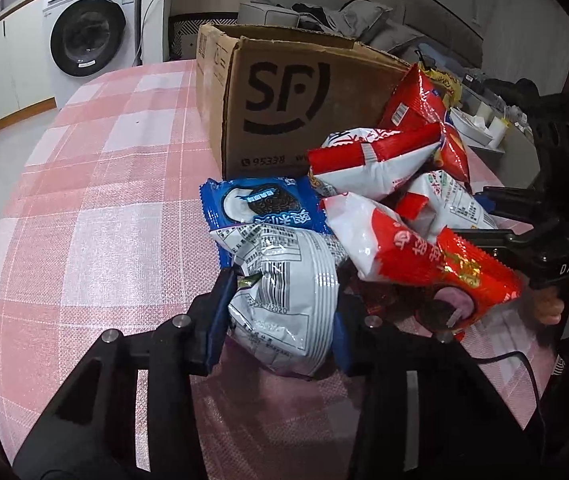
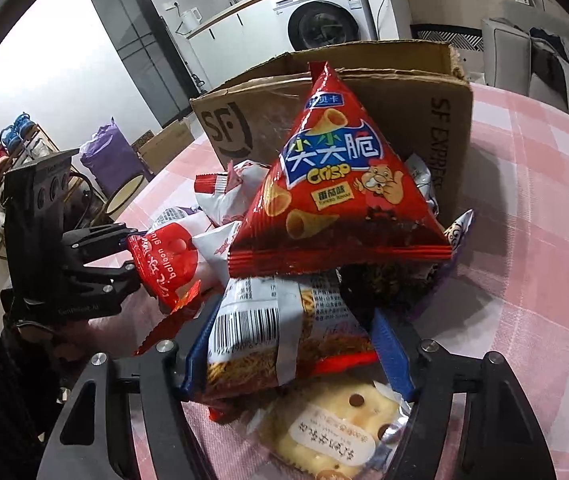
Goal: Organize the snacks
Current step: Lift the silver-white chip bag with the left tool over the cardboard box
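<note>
Plainly, a heap of crinkled foil and plastic snack packets covers the middle of both views, lying on a pink-and-white checked tablecloth (image 1: 96,208) just in front of one open corrugated cardboard box (image 1: 284,104) printed with a black SF logo.

In the left wrist view the left gripper (image 1: 282,312) has its blue-padded jaws pressed on a white packet (image 1: 288,300) with a barcode and grey stripes, at lower centre. Just above it lies a blue cookie packet (image 1: 256,208); to the right, a red-and-white packet (image 1: 424,256) overlaps the pile and hides what lies beneath. The right gripper (image 1: 496,216) enters from the right edge.

In the right wrist view the right gripper (image 2: 292,344) closes its blue pads on a noodle-snack packet (image 2: 280,336) with a white label and barcode, at lower centre. One puffy red pyramid bag (image 2: 336,192) marked "Crisp" rests on top of the heap and blocks most of the box's front. Below the jaws lies a clear-wrapped pale cake (image 2: 332,420) with dark chips. The left gripper shows at mid-left, apparently nosing into a red packet (image 2: 168,268), though its fingertips are hidden.

One white washing machine (image 1: 88,36) stands in the upper background.
</note>
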`<state>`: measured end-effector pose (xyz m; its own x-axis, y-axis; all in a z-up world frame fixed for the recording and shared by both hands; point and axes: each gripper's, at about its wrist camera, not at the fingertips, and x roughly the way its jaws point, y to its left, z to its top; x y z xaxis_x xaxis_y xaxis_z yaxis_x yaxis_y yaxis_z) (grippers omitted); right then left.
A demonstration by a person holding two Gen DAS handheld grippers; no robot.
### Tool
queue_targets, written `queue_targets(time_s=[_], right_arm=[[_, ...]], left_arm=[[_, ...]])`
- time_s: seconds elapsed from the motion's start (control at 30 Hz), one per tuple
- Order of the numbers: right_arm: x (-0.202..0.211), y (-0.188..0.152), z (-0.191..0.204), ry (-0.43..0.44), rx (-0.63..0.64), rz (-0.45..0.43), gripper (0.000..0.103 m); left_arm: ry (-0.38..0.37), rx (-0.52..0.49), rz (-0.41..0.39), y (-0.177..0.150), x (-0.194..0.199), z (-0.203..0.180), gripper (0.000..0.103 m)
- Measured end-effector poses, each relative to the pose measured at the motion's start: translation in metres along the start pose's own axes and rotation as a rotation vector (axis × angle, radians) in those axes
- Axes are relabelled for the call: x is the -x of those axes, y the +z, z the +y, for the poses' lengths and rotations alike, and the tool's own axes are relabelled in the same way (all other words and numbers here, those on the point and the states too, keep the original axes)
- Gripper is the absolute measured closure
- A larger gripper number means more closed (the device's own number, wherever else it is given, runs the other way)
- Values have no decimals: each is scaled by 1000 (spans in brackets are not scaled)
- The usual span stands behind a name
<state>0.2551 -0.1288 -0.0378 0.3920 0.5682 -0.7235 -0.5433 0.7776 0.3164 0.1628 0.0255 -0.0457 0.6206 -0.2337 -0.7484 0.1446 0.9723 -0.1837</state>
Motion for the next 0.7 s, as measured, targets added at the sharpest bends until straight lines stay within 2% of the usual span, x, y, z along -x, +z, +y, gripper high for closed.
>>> queue_targets(time_s=[0.07,0.13,0.23,0.7], right_arm=[[0,0,1,-2,-3,-3,33],[1,-1,0,15,-13,-11,44],[6,-3,3,26,-16,-32,50],[42,-24,30,47,5,-134,53]], left_arm=[[-1,0,1,0,-1,-1,63],[-4,3,-4,-1,0,0,64],[-11,6,-17,-3,4,0,65],[18,29,-121,-26,60,-7,65]])
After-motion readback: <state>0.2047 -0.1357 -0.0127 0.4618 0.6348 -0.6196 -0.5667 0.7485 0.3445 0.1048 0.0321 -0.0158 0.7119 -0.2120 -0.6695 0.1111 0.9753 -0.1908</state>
